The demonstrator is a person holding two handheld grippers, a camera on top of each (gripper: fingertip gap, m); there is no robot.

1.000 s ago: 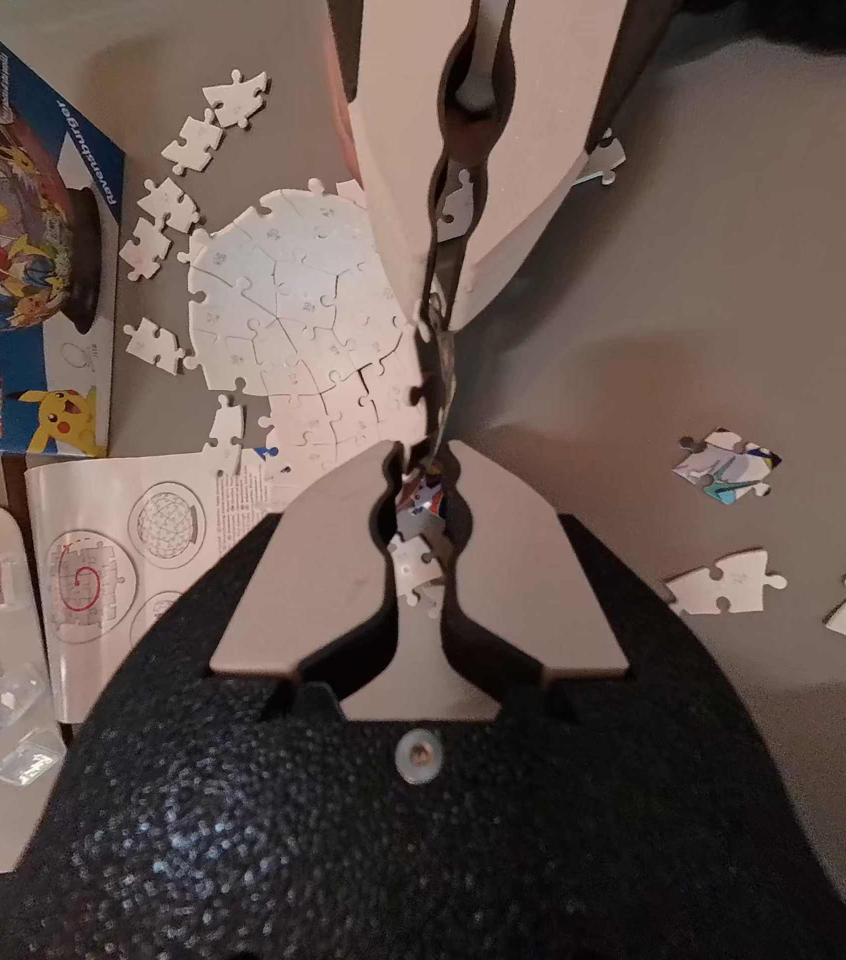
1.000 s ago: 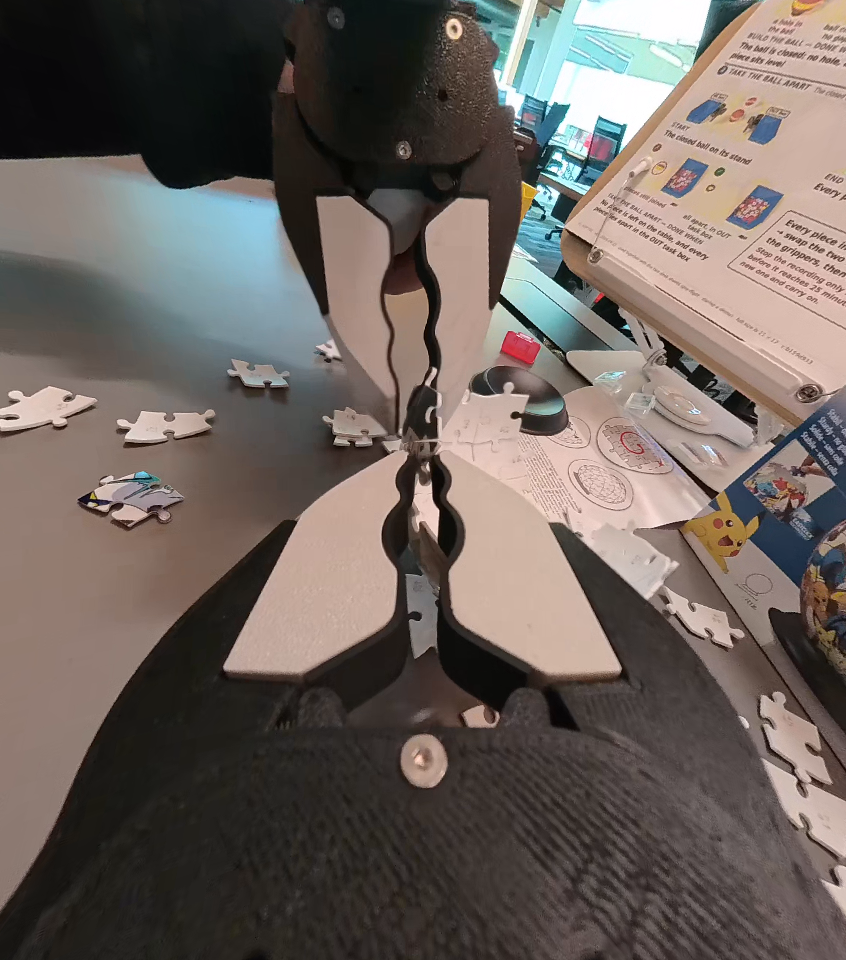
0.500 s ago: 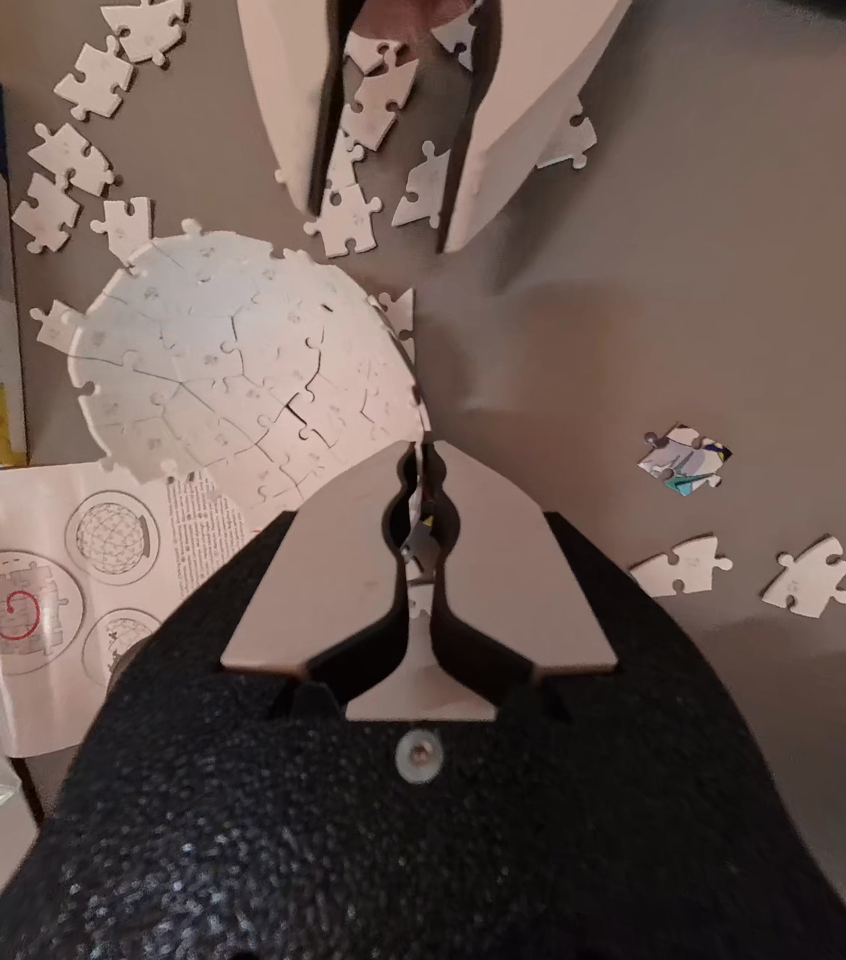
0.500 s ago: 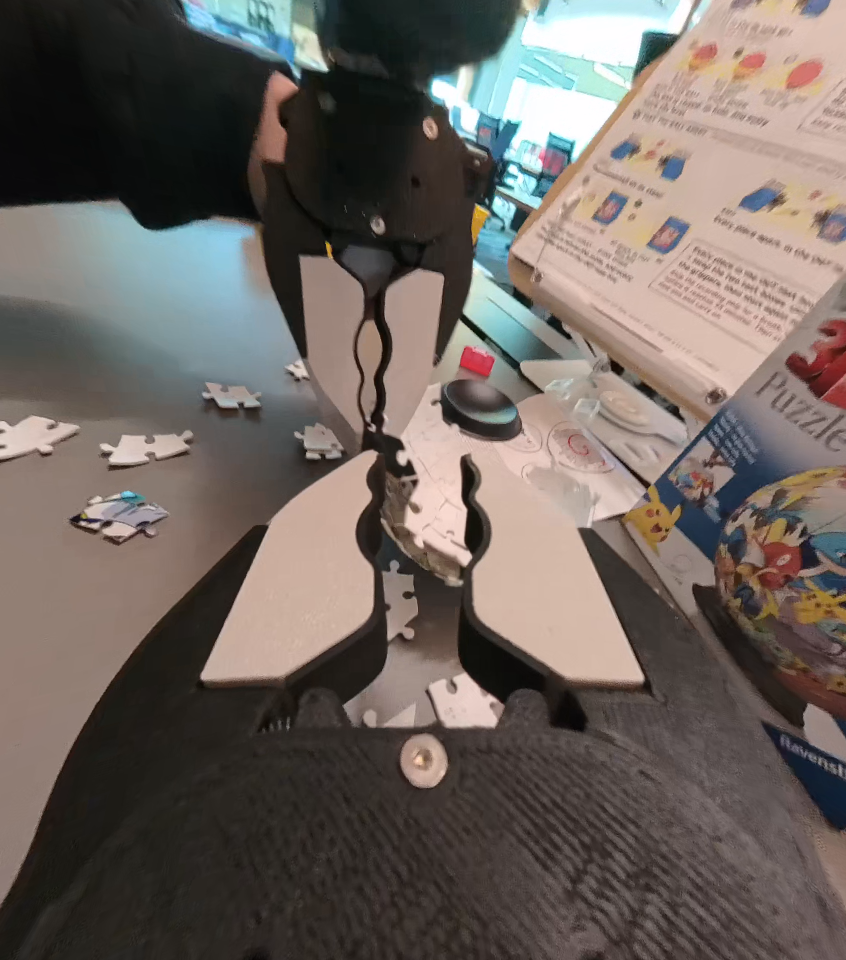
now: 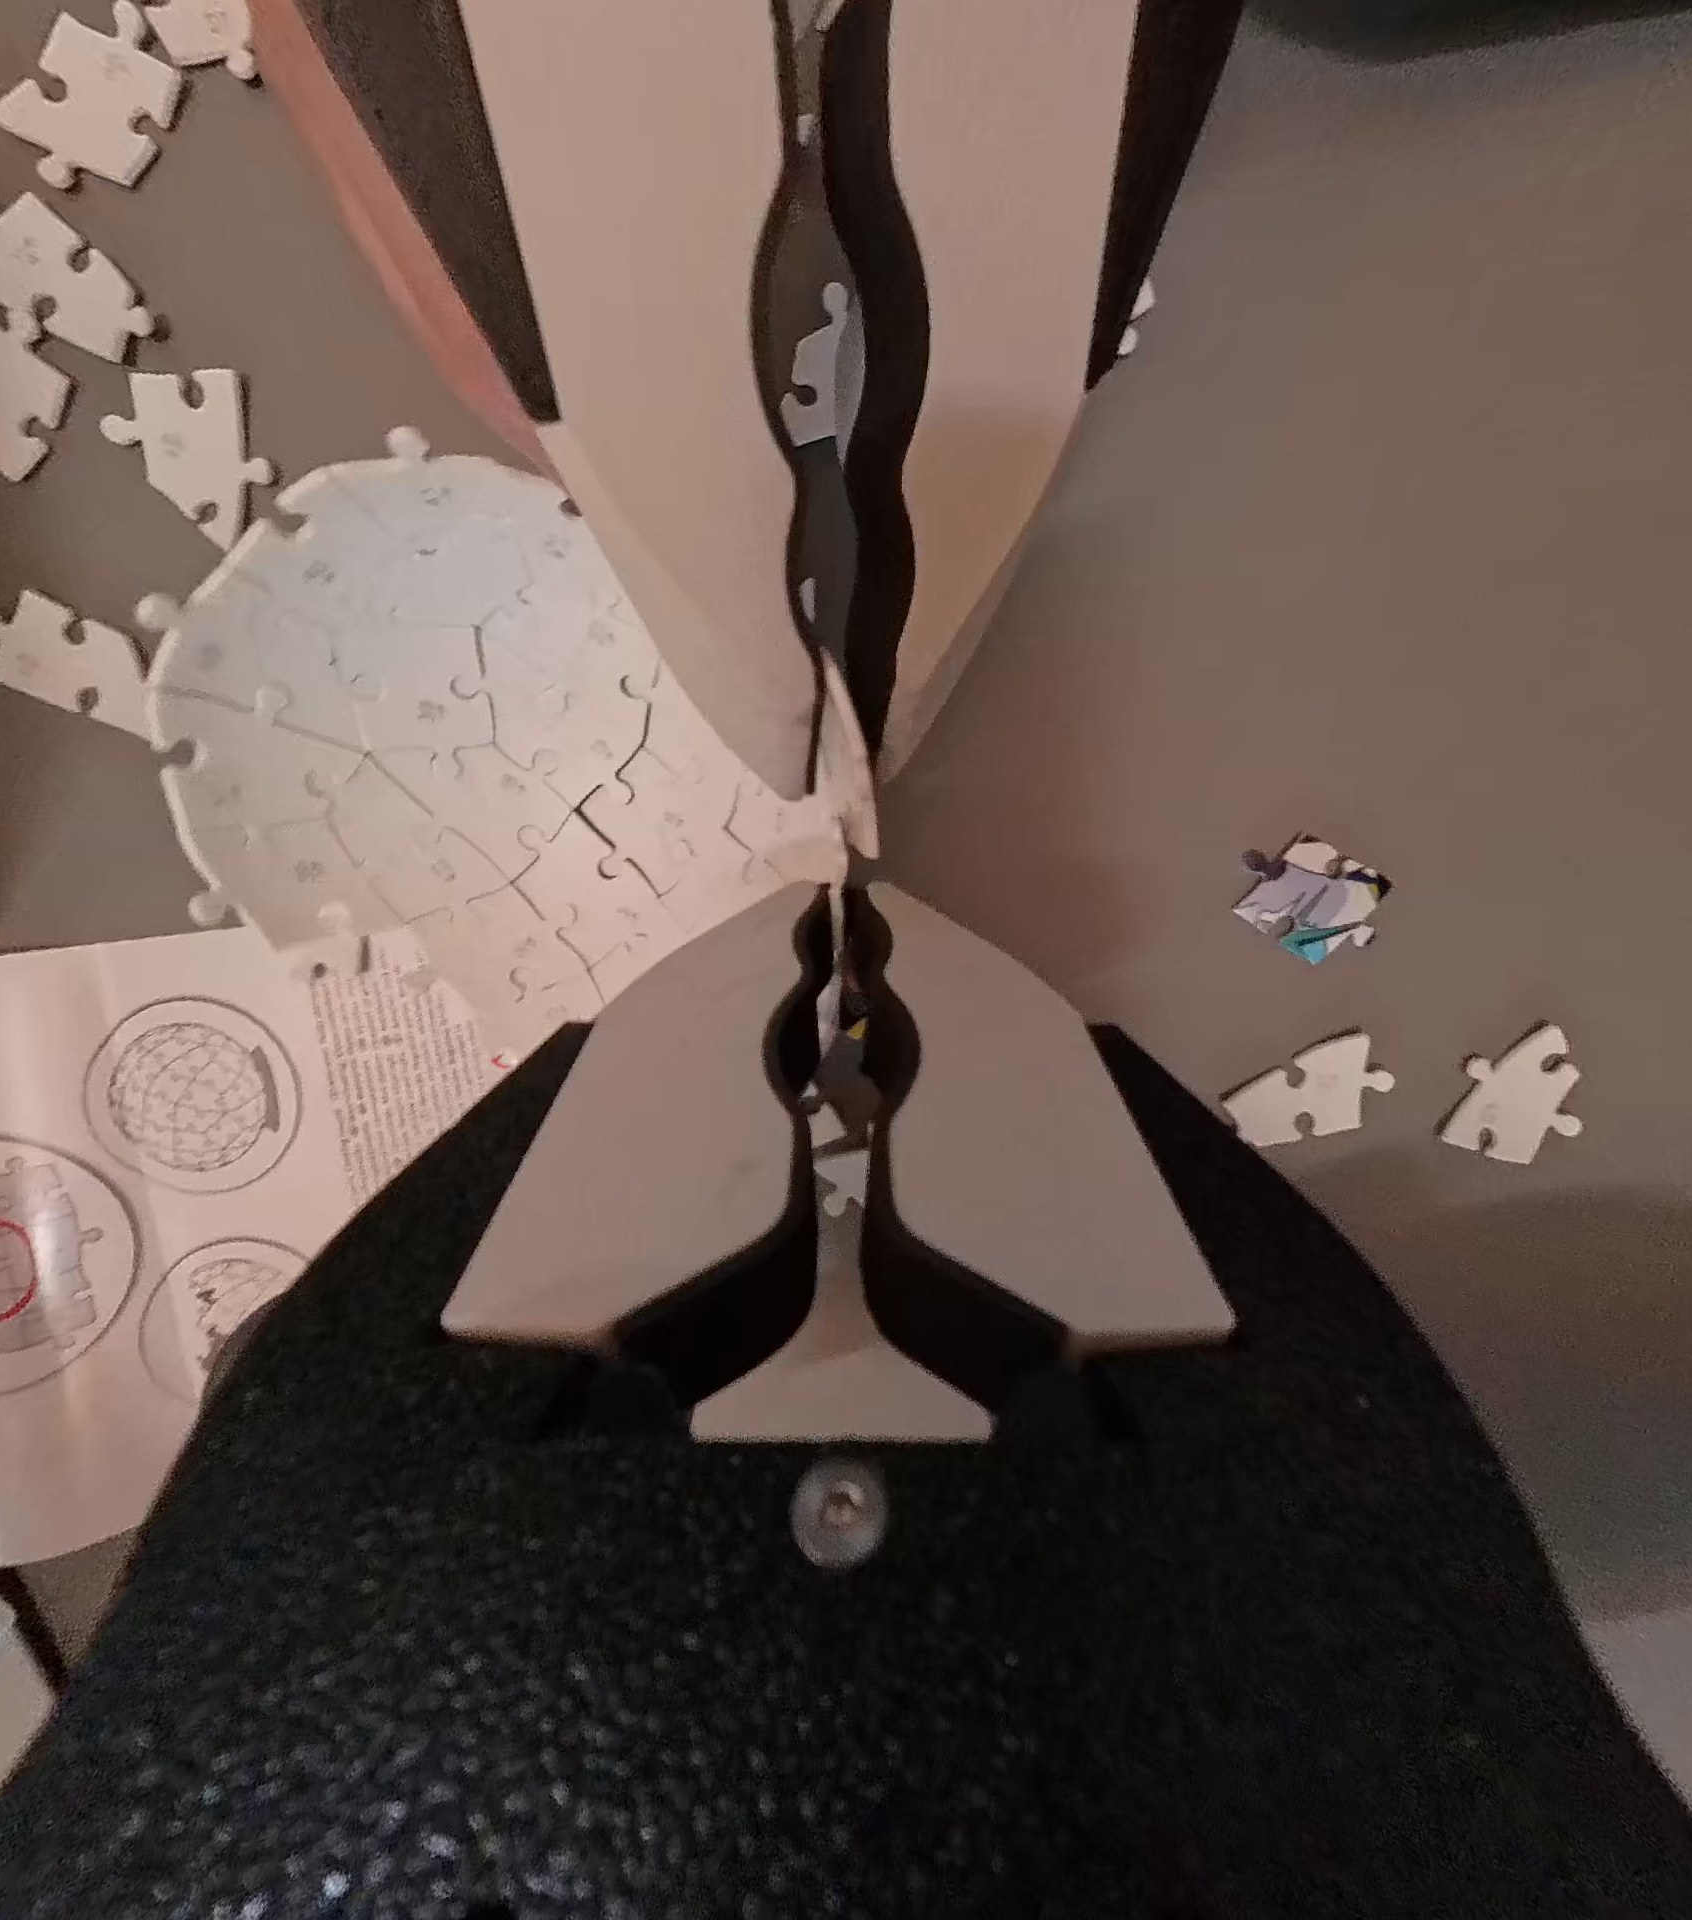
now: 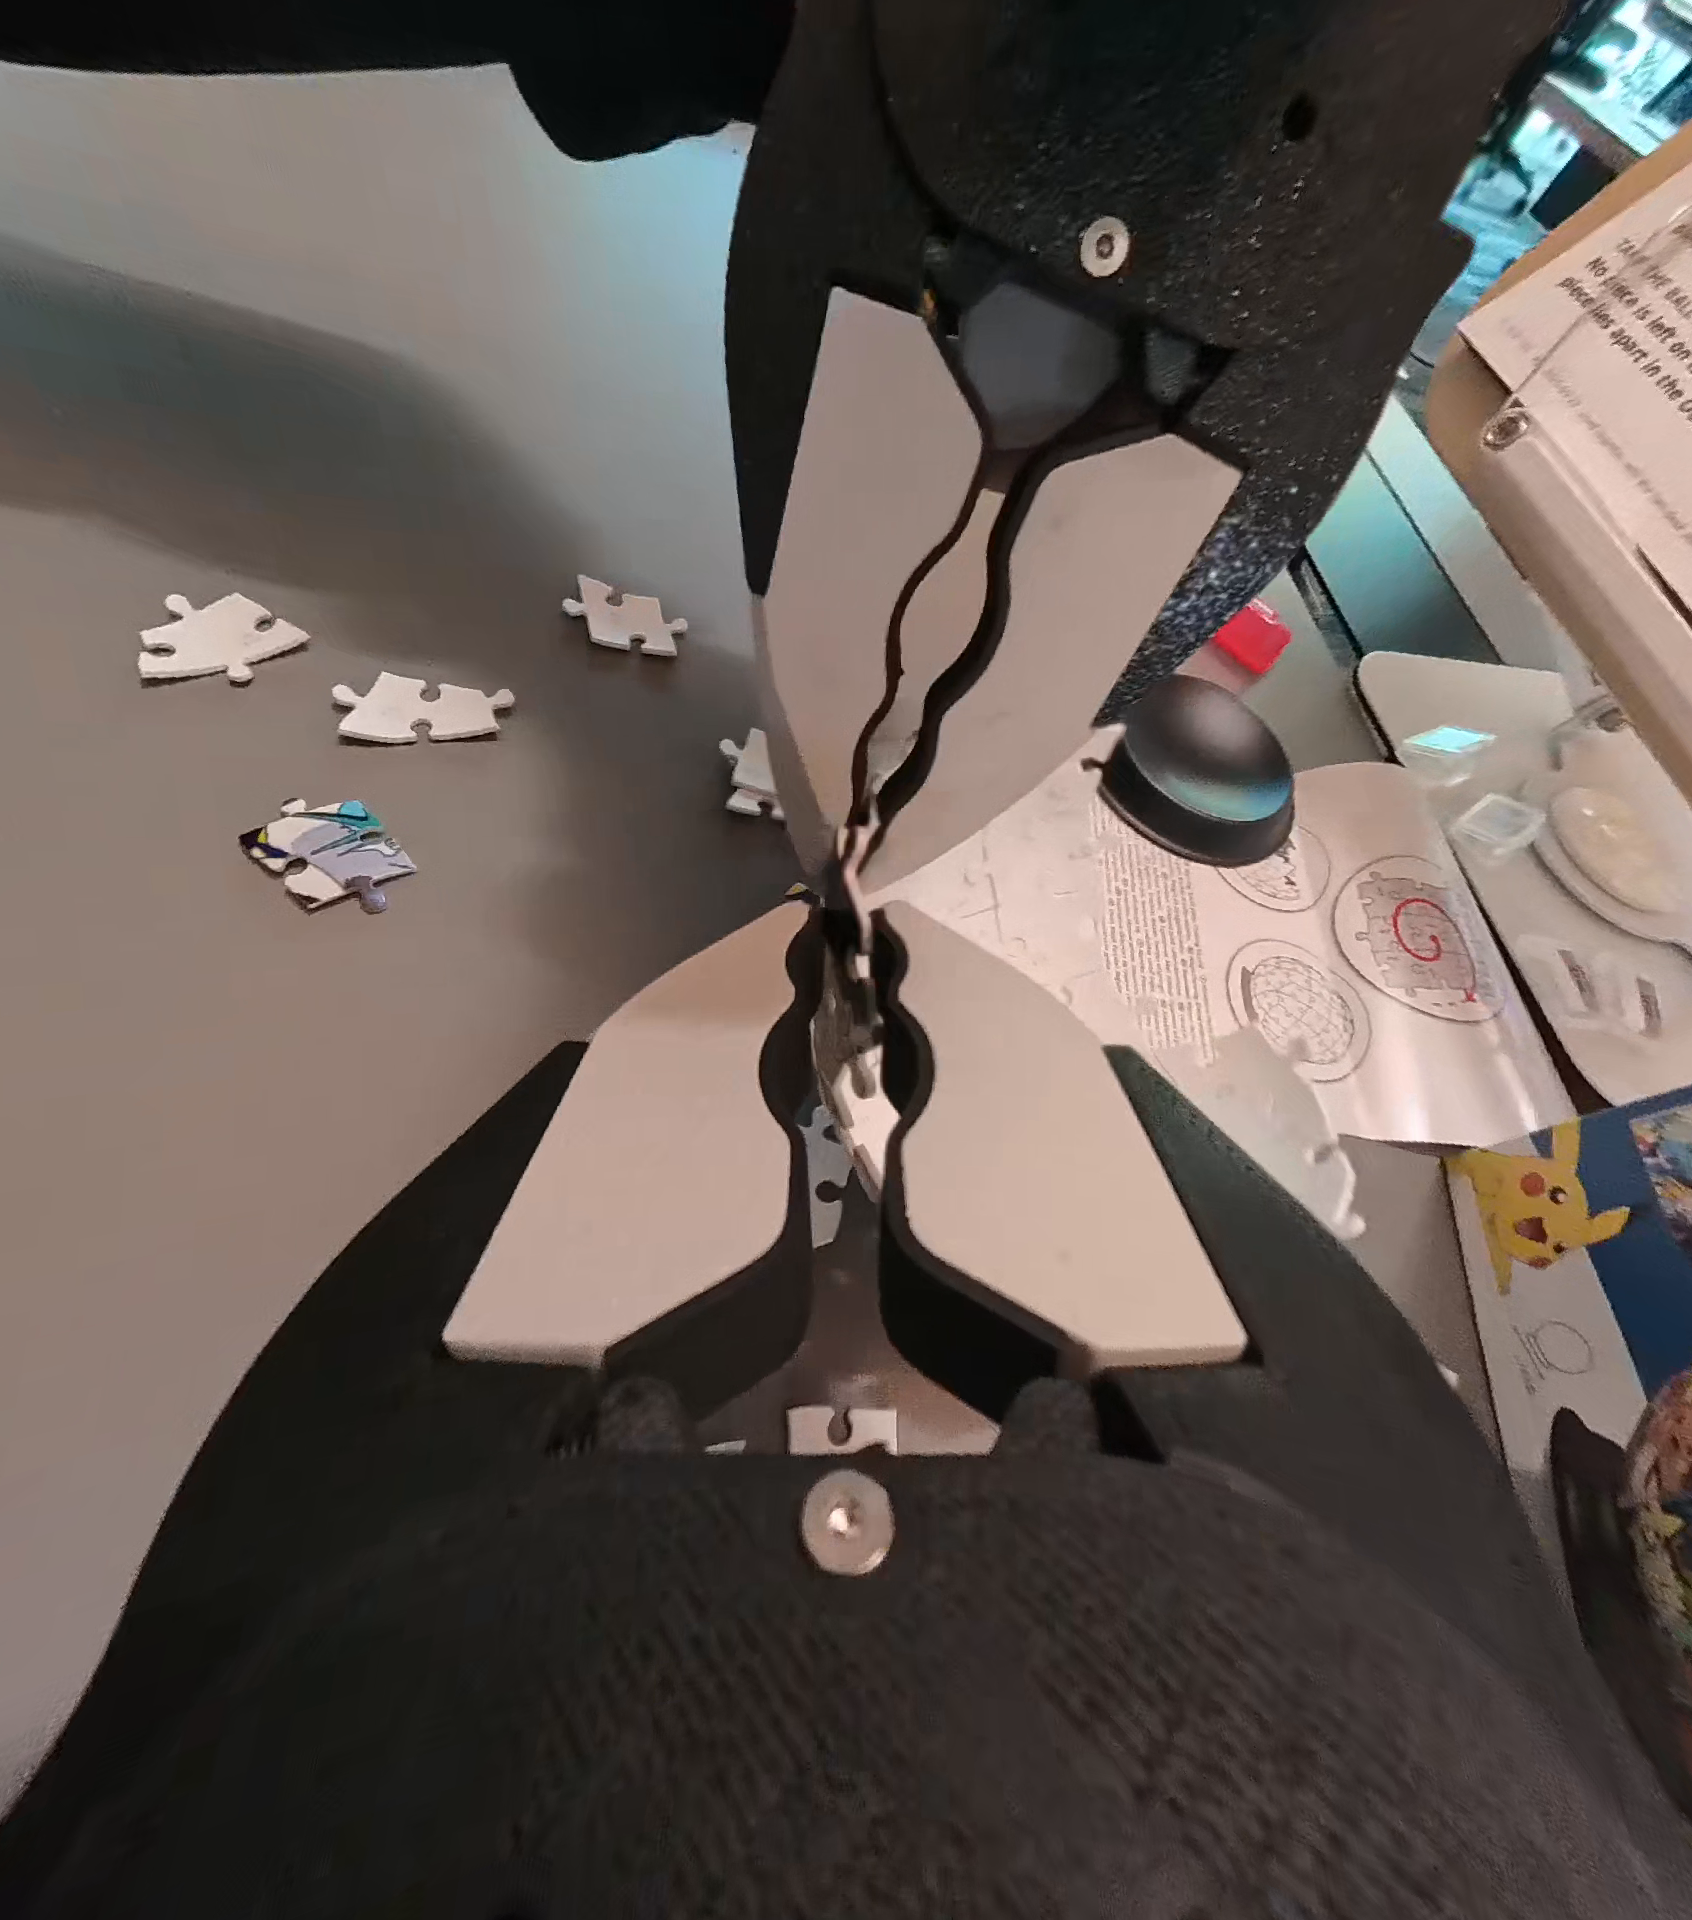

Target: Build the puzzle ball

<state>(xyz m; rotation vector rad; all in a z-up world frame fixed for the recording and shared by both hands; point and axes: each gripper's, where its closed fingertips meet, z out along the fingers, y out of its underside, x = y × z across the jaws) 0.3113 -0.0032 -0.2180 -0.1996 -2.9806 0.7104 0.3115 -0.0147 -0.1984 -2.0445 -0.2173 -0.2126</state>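
Frame centre: left gripper (image 5: 837,899) and right gripper (image 6: 847,914), both clenched on the dome's (image 5: 426,727) rim (tips nearly touching), oppose each other

Left wrist view. The grey matte table (image 5: 1444,520) carries the curved, part-assembled puzzle-ball shell (image 5: 385,727) at centre left; the unfolded paper instruction sheet (image 5: 94,1143) lies nearer the camera, its far edge under the shell. Loose white cardboard puzzle pieces (image 5: 31,270) lie beyond and left of the shell. Well apart, at right — a single printed-face-up puzzle piece (image 5: 1309,899), with two white blank-side pieces (image 5: 1403,1091) nearer, side by side.
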